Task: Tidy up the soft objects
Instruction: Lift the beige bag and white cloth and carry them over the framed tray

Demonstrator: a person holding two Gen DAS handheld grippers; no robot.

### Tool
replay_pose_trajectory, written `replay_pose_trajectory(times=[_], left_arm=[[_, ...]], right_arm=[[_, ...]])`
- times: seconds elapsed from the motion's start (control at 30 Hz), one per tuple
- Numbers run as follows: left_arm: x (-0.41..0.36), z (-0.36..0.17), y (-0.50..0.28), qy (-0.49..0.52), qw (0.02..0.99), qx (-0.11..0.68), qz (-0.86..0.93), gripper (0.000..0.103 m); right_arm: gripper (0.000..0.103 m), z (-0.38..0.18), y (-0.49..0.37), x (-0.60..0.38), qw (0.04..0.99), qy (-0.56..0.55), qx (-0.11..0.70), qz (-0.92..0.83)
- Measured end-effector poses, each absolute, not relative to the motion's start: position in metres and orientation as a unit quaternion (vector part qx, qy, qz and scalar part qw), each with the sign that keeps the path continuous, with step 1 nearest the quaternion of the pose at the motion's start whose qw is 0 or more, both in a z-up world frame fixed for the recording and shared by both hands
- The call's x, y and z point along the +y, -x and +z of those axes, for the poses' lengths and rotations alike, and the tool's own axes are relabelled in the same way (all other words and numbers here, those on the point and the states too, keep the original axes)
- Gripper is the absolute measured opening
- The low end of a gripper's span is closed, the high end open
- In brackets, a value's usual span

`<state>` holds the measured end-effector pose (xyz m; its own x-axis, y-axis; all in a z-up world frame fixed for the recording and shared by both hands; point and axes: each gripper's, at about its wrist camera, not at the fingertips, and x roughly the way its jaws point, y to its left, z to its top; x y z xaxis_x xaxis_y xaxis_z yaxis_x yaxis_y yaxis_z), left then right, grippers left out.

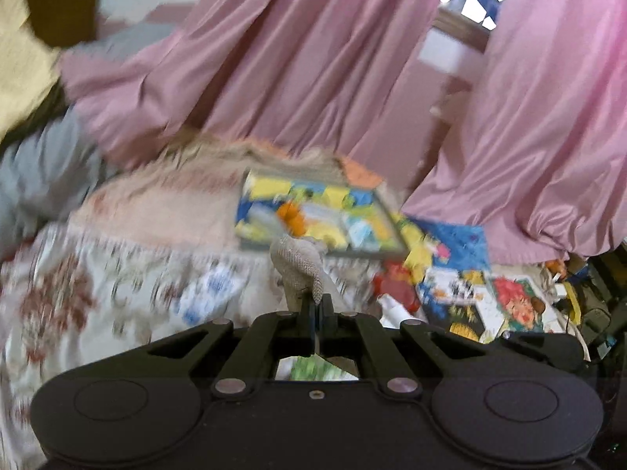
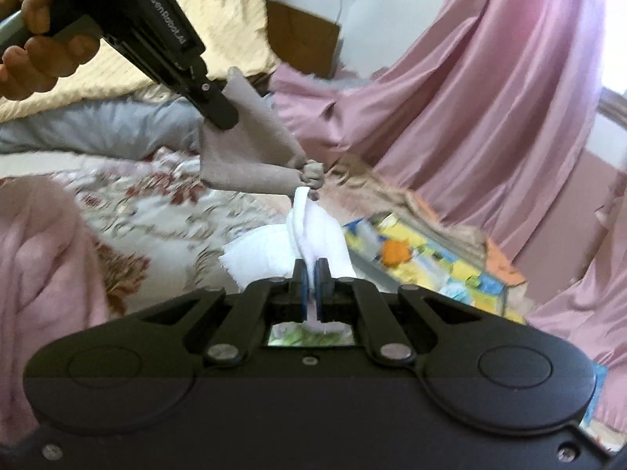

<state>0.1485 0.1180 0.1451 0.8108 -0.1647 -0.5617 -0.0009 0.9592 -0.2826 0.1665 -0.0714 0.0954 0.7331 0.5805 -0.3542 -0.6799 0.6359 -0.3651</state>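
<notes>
1. The left gripper [image 2: 219, 117] is clamped on a corner of a grey cloth [image 2: 250, 149], lifted clear of the floral bedspread [image 2: 164, 203]; a hand [image 2: 35, 39] grips its handle at the upper left of the right wrist view.
2. The right gripper [image 2: 311, 274] has its jaws pinched on a white cloth [image 2: 313, 231], just in front of the camera and off the bed.
3. The two cloths meet at a small knot [image 2: 311, 174], so they seem tied end to end, stretched between the grippers.
4. The step in hand looks like raising the joined pair off the bed, either to pull it apart or to carry it.
5. Next, I judge, comes steady opposing tension without the fabric slipping, or choosing a clear spot away from the colourful picture books [image 2: 427, 250] near the pink curtain [image 2: 470, 98].
</notes>
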Motion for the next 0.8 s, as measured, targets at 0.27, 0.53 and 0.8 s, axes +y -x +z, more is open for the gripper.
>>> replay_pose_trajectory(times=[0.27,0.53,0.8], left_arm=[[0.111,0.178,-0.220,0.124,0.963,0.230,-0.061,0.000],[0.112,0.170,-0.305,0.088,0.981,0.159,-0.063,0.000],[0.120,0.126,-0.372,0.093,0.989,0.112,-0.036,0.000]], right_arm=[[0.000,0.121,-0.227,-0.079,0.920,0.224,0.090,0.309],[0.000,0.135,-0.326,-0.069,0.944,0.187,0.084,0.260],[0.000,0.120,-0.425,-0.040,0.967,0.106,0.101,0.206]])
